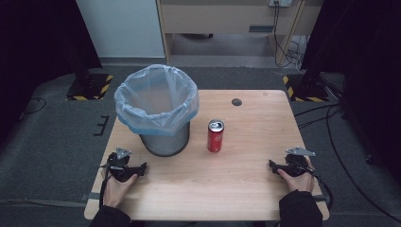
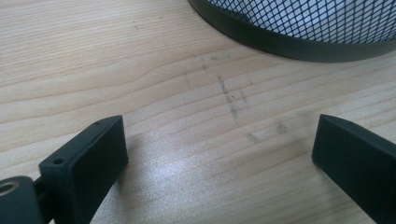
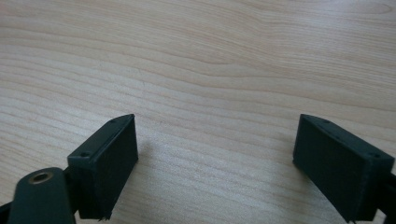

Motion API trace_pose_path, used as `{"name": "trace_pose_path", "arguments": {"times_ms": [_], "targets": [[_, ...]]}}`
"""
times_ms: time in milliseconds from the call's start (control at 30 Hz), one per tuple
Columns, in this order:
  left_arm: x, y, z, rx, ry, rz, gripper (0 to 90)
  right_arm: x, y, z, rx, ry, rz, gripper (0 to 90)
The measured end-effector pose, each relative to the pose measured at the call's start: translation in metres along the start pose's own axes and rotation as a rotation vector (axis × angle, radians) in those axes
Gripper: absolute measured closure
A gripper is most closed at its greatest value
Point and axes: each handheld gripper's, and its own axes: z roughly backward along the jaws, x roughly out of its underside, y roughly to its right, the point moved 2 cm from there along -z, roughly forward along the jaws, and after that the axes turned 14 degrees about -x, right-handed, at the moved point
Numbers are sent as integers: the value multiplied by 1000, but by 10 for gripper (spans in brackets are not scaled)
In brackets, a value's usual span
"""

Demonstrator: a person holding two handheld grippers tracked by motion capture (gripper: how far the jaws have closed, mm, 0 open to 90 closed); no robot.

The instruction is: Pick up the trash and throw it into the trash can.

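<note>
Nothing yet begun, both tongs resting on the table.
We hold the left gripper and right gripper spread and empty; the red can stands untouched ahead between them, just beside the lined bin beyond our left gripper.

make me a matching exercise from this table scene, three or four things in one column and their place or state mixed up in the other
Things:
1. red soda can
2. black wire-mesh waste bin with a clear bag liner
3. left hand-held gripper
4. right hand-held gripper

Place or state:
A. open, near the table's front right edge
B. upright, mid-table, just right of the bin
C. open, just in front of the bin's base
D. on the table's left half, liner folded over its rim

Pairs: 1-B, 2-D, 3-C, 4-A
</note>
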Motion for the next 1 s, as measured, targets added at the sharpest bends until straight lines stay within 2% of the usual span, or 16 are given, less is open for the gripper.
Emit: {"name": "trace_pose_path", "arguments": {"times_ms": [100, 300, 600, 1000], "targets": [[0, 0, 0, 1, 0, 0, 25, 0, 1, 2, -7, 2, -8, 176], [0, 0, 0, 3, -2, -6, 13, -5, -2, 10, -8, 56, -11, 193], [0, 1, -1, 2, -6, -9, 1, -15, -9, 22, -19, 111, 10, 183], [-1, 2, -1, 3, -8, -7, 0, -31, -18, 26, -35, 143, 59, 169]]}}
